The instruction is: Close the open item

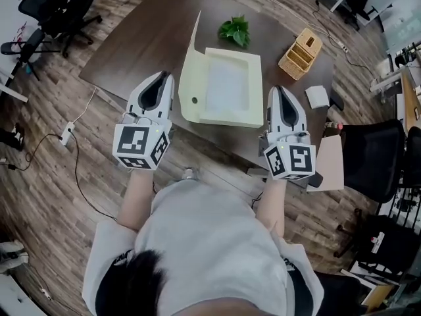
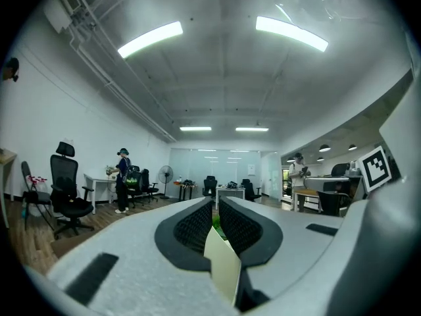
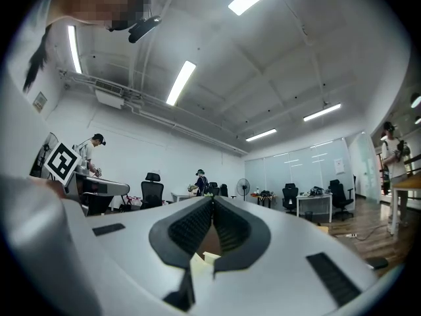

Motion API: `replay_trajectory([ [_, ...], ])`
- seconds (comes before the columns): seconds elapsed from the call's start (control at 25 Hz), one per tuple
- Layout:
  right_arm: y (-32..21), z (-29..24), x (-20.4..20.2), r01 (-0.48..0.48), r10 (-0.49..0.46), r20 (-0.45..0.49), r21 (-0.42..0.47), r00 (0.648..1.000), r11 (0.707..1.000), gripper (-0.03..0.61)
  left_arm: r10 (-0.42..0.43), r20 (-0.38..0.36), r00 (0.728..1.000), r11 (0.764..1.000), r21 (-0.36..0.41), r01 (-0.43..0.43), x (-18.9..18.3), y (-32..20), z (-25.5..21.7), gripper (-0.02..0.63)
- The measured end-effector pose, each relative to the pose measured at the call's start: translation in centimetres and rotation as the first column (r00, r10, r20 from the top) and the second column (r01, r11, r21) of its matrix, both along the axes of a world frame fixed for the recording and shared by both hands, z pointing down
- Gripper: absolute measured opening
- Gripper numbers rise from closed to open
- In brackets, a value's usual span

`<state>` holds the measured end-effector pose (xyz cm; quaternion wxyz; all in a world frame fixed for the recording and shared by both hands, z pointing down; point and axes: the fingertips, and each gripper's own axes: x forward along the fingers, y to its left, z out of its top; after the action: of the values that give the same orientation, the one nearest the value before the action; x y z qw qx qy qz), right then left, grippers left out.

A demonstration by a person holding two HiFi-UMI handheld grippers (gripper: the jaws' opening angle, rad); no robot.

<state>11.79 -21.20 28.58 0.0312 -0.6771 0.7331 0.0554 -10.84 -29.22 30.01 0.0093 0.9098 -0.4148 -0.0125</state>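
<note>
A pale yellow box (image 1: 227, 119) lies open on the dark table (image 1: 145, 38), its lid (image 1: 189, 64) standing up along the left side. My left gripper (image 1: 160, 78) hovers by the lid's near left corner, jaws shut and empty. In the left gripper view (image 2: 216, 206) the lid's cream edge (image 2: 223, 268) shows just below the closed jaws. My right gripper (image 1: 279, 92) sits at the box's near right corner, also shut with nothing held. In the right gripper view (image 3: 212, 203) a bit of the box (image 3: 204, 259) shows beneath the jaws.
A small green plant (image 1: 235, 30) and a wicker basket (image 1: 300, 53) stand behind the box. A small white block (image 1: 317, 96) lies at the table's right edge. Office chairs (image 1: 375, 157) stand to the right and at the far left (image 1: 56, 8). A power strip (image 1: 68, 131) lies on the floor.
</note>
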Motion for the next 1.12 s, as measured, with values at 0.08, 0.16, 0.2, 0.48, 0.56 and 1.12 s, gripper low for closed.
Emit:
replay_trajectory([
  [0.08,-1.1,0.0,-0.3,-0.006,0.006,0.001,0.001,1.0,1.0,0.014,0.058,0.006,0.998,0.998,-0.016,-0.058,0.7,-0.5,0.6,0.023],
  [0.16,-2.1,0.0,-0.6,-0.011,0.011,0.001,-0.001,1.0,1.0,0.014,0.117,0.004,0.993,0.992,-0.043,-0.117,1.5,-0.8,1.5,0.112],
  [0.2,-2.7,0.1,-0.8,-0.012,0.012,0.002,-0.002,1.0,1.0,0.014,0.143,0.005,0.99,0.988,-0.057,-0.142,1.8,-1.0,2.0,0.134],
  [0.48,-5.5,1.2,-1.9,-0.02,0.02,-0.001,-0.028,1.0,0.999,0.014,0.215,0.082,0.973,0.974,-0.089,-0.208,3.5,-1.5,5.4,0.215],
  [0.56,-5.9,1.5,-2.2,-0.024,0.024,-0.005,-0.039,1.0,0.999,0.014,0.216,0.09,0.972,0.972,-0.11,-0.206,3.5,-1.7,6.5,0.215],
  [1.12,-6.1,3.2,-1.7,-0.055,0.053,-0.026,-0.1,0.998,0.993,0.014,0.166,0.127,0.978,0.977,-0.159,-0.145,3.2,-2.5,11.3,0.088],
])
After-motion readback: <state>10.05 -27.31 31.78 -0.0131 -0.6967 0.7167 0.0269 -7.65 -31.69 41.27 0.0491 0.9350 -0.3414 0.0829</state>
